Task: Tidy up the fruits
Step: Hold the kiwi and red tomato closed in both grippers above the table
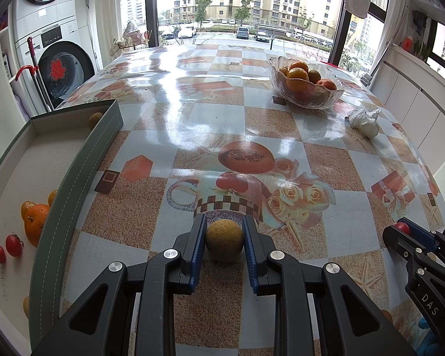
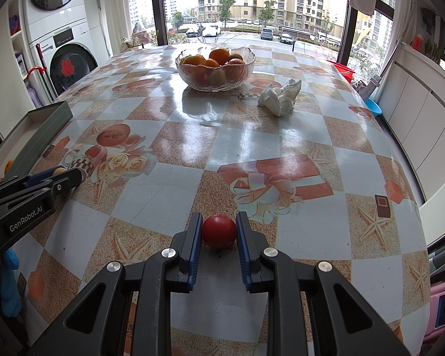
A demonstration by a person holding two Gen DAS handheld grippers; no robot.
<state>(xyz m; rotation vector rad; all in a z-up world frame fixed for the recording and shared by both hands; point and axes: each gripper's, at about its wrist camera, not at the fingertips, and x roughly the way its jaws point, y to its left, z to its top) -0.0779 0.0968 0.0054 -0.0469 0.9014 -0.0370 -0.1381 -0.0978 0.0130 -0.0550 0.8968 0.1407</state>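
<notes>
White letters "DAS" stood on the black body of the right tool (image 1: 403, 227). "GenRobot.AI" was printed in white on the black body of the left tool (image 2: 71, 175). Nothing else was legible.

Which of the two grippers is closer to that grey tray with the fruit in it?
Left. The left gripper, shut on a round tan fruit, sits just beside the grey tray. The right gripper, shut on a small red tomato, is farther across the table.

You see: counter (image 2: 281, 136) cloth checked orange and pale blue | left fruit (image 1: 224, 239) dull yellow | right tomato (image 2: 218, 230) red | tray (image 1: 83, 160) wall grey-green, white stitching | hand-held gripper (image 2: 218, 231) pads blue
</notes>
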